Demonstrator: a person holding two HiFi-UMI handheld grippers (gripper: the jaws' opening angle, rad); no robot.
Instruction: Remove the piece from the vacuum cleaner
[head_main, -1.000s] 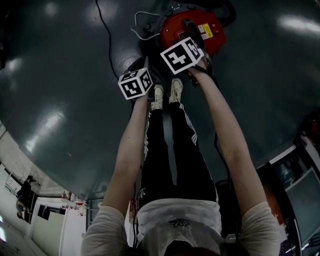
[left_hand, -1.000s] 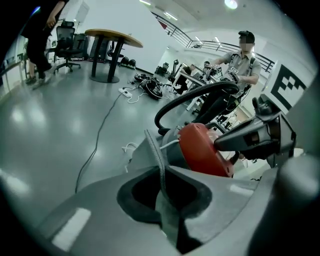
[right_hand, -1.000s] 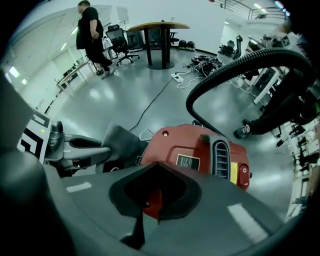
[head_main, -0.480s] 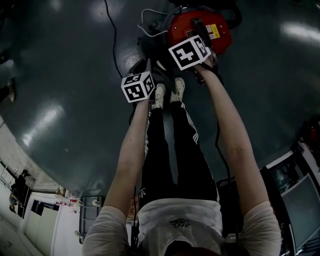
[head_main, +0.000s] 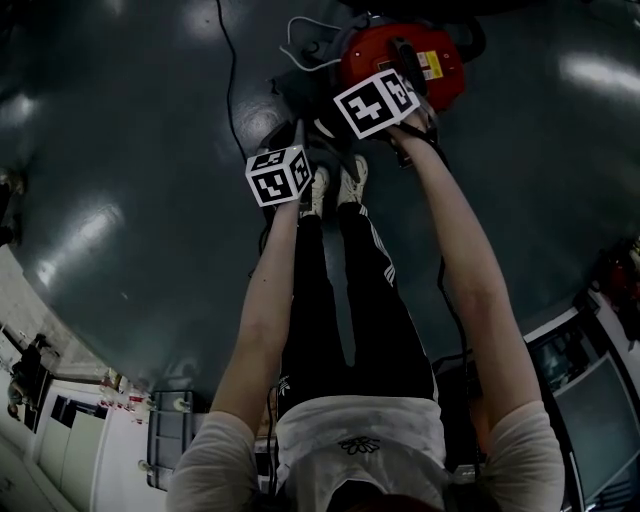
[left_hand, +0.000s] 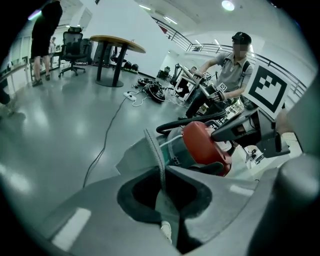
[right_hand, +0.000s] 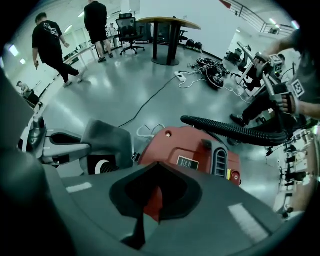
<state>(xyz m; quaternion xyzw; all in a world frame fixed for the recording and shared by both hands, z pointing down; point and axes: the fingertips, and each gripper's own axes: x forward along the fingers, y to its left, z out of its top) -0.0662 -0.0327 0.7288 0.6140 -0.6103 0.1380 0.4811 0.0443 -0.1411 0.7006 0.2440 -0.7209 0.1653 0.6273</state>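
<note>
The red vacuum cleaner (head_main: 400, 55) stands on the floor just past the person's shoes, with a black ribbed hose (right_hand: 235, 131) leading off its far side. A flat grey piece (left_hand: 150, 150) sticks out from the vacuum (left_hand: 205, 145) on its left. My left gripper (left_hand: 163, 169) is shut on this piece's thin edge. In the right gripper view the same piece (right_hand: 107, 137) stands left of the red body (right_hand: 195, 150). My right gripper (right_hand: 157, 166) is shut just above the vacuum's top. In the head view only the marker cubes (head_main: 277, 172) (head_main: 375, 103) show; the jaws are hidden.
A black cable (head_main: 232, 110) and a white cord (head_main: 300, 35) lie on the glossy floor near the vacuum. The person's legs and shoes (head_main: 335, 185) stretch between the arms. A round table (right_hand: 167, 25), office chairs, walking people and a seated person (left_hand: 232, 65) are farther off.
The head camera has shifted a little, so the vacuum and both cubes sit slightly higher and more to the right. Both grippers keep their places at the vacuum.
</note>
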